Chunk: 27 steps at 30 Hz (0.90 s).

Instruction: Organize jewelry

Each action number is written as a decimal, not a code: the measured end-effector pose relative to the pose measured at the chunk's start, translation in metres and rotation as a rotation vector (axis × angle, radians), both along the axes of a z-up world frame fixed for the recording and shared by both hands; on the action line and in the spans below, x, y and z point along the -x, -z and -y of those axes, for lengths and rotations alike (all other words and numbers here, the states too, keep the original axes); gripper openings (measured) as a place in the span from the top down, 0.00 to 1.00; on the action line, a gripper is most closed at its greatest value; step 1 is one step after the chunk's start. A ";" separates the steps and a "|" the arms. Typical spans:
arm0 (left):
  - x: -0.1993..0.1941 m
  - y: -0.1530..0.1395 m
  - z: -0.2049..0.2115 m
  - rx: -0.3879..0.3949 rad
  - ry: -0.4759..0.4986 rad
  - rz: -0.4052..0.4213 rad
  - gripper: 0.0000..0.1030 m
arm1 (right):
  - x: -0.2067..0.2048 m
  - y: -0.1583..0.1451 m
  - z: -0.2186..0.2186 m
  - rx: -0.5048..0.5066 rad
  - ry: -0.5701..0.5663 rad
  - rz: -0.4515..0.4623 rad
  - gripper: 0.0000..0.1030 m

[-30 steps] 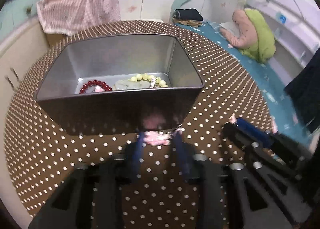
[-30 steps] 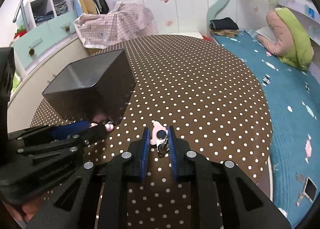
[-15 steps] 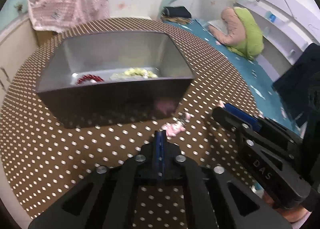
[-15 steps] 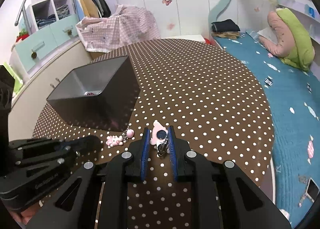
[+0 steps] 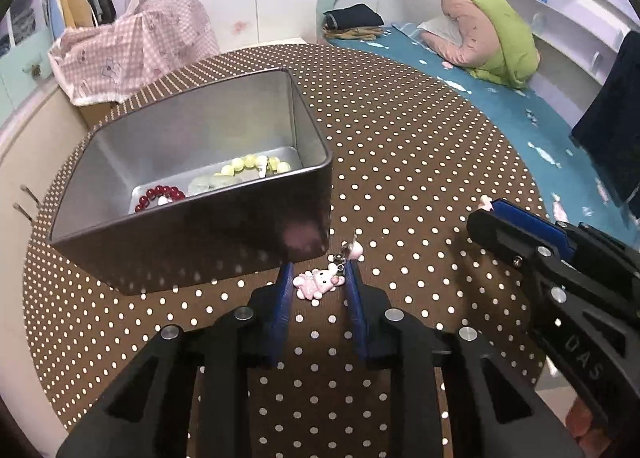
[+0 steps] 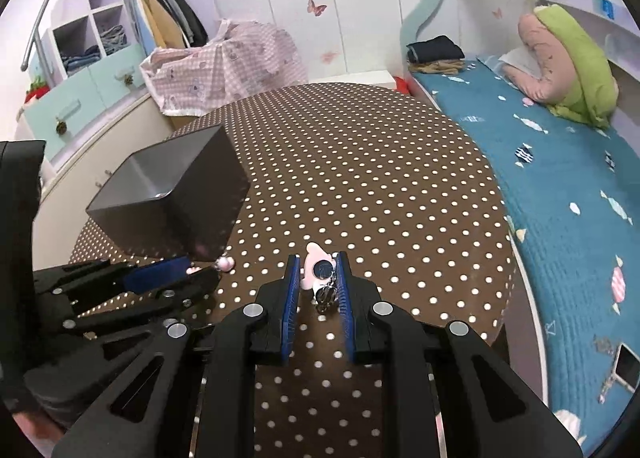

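Left claw (image 5: 317, 285) has just spread around glossy pink bunny charm (image 5: 318, 283); right claw (image 6: 318, 271) pinches rounded pink charm (image 6: 316, 268).

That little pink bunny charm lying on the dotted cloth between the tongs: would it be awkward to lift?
Probably a little. The small pink bunny charm looks hard and glossy, so it may slip between the flat blue pads. Its short metal chain with a pink bead looks loose, so that end would likely dangle. It seems tiny and light, so a nudge could skid it across the brown dotted tablecloth.
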State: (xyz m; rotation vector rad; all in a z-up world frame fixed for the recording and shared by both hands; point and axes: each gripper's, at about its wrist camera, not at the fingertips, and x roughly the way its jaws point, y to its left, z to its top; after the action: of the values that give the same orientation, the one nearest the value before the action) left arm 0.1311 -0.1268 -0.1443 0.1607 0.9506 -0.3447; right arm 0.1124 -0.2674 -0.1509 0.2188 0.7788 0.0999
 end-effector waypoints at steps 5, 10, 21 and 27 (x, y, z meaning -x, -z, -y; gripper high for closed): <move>0.007 -0.009 -0.007 0.028 0.003 0.001 0.76 | 0.001 -0.006 -0.001 -0.005 -0.007 0.015 0.82; 0.019 -0.032 -0.016 0.043 0.003 0.062 0.76 | 0.001 -0.025 -0.015 0.009 -0.035 0.058 0.82; 0.019 -0.096 -0.056 0.094 -0.071 0.231 0.76 | -0.010 -0.088 -0.066 0.017 -0.137 0.194 0.82; -0.008 -0.097 -0.075 0.104 -0.124 0.218 0.76 | -0.030 -0.098 -0.089 0.018 -0.185 0.191 0.81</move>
State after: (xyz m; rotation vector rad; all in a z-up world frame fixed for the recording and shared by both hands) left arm 0.1390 -0.0517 -0.0473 0.0426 0.7217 -0.2557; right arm 0.1424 -0.1786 -0.0533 0.1175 0.6083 0.2841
